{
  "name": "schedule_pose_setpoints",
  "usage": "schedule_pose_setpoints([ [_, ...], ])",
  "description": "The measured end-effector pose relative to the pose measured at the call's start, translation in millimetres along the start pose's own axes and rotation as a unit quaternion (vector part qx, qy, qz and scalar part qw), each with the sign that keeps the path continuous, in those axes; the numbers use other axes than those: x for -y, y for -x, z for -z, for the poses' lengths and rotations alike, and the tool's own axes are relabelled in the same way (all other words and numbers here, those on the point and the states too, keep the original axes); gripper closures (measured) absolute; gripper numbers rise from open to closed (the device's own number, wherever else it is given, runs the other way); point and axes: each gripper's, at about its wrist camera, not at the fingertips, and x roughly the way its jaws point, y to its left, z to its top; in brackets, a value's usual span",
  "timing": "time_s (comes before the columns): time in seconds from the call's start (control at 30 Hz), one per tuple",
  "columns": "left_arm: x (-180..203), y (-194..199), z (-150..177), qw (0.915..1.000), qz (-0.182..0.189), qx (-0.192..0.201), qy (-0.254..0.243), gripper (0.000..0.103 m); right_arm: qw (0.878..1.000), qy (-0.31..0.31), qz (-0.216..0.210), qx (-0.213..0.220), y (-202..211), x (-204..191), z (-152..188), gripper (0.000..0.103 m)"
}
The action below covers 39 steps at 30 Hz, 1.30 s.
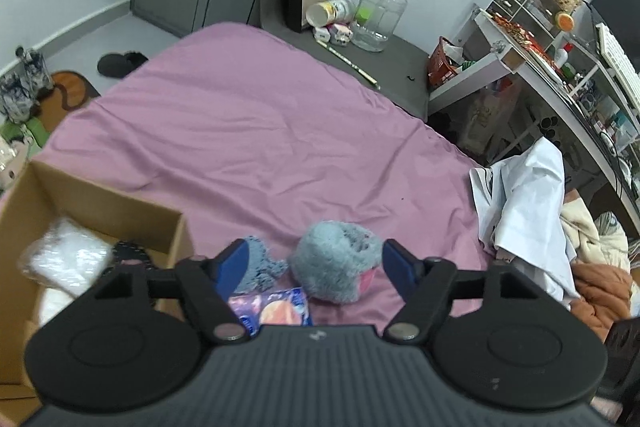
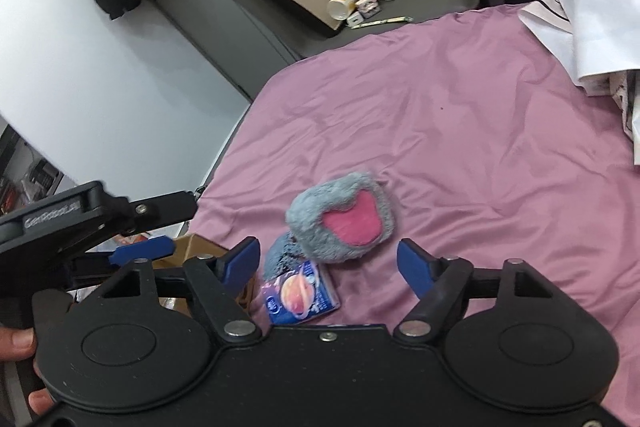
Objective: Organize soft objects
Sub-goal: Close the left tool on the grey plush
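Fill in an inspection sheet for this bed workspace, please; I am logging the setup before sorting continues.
Surface: pink bedsheet, wrinkled.
Job's things: grey plush toy, blue cloth and tissue pack lie together; cardboard box beside them holds a plastic bag.
Clutter: white clothes at the bed edge.
Grippers: left gripper and right gripper open, holding nothing.
Cables: nothing seen.
Surroundings: water jug, crowded desk.

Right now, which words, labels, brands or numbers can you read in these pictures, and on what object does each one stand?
"GenRobot.AI": on the side of the left gripper, blurred, so this reading is uncertain.
Printed packet on the pink bedsheet: a round blue logo and some print, too blurred to read.
Can lying near the clear jug: label too small to read.
Nothing else is legible.
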Motion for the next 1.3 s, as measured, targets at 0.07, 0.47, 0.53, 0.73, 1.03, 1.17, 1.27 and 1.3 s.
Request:
schedule_pose_setpoints([
  [0.07, 1, -10, -2, 1.0, 0.001, -0.003, 0.003, 0.036, 1.0, -0.004, 0.005, -0.002, -4, 4, -1, 0.038],
  [0.47, 12, -65, -3, 0.9995, 0.0, -0.031, 0.011, 0.049, 0.999, -0.026, 0.017, 0.017, -10, 20, -7, 0.039],
  [0.53, 14, -71, -3, 0.9993, 0.002, -0.034, 0.012, 0.049, 0.999, -0.03, 0.02, 0.018, -12, 24, -8, 0.039],
  [0.73, 17, -92, -1, 0.9991, -0.009, -0.038, 0.015, 0.05, 0.998, -0.056, 0.028, 0.031, -14, 36, -13, 0.039],
  [1.03, 16, -113, 9, 0.9983, -0.012, -0.052, 0.022, 0.055, 0.996, -0.072, 0.033, 0.041, -21, 45, -14, 0.039],
  [1.17, 10, -115, 16, 0.998, -0.007, -0.054, 0.032, 0.066, 0.996, -0.074, 0.032, 0.047, -21, 46, -14, 0.039],
  [1.27, 6, -111, 16, 0.998, 0.0, -0.05, 0.038, 0.075, 0.995, -0.079, 0.031, 0.052, -20, 48, -14, 0.039],
  [1.3, 5, -110, 16, 0.998, 0.003, -0.049, 0.04, 0.076, 0.995, -0.081, 0.03, 0.054, -19, 48, -14, 0.039],
])
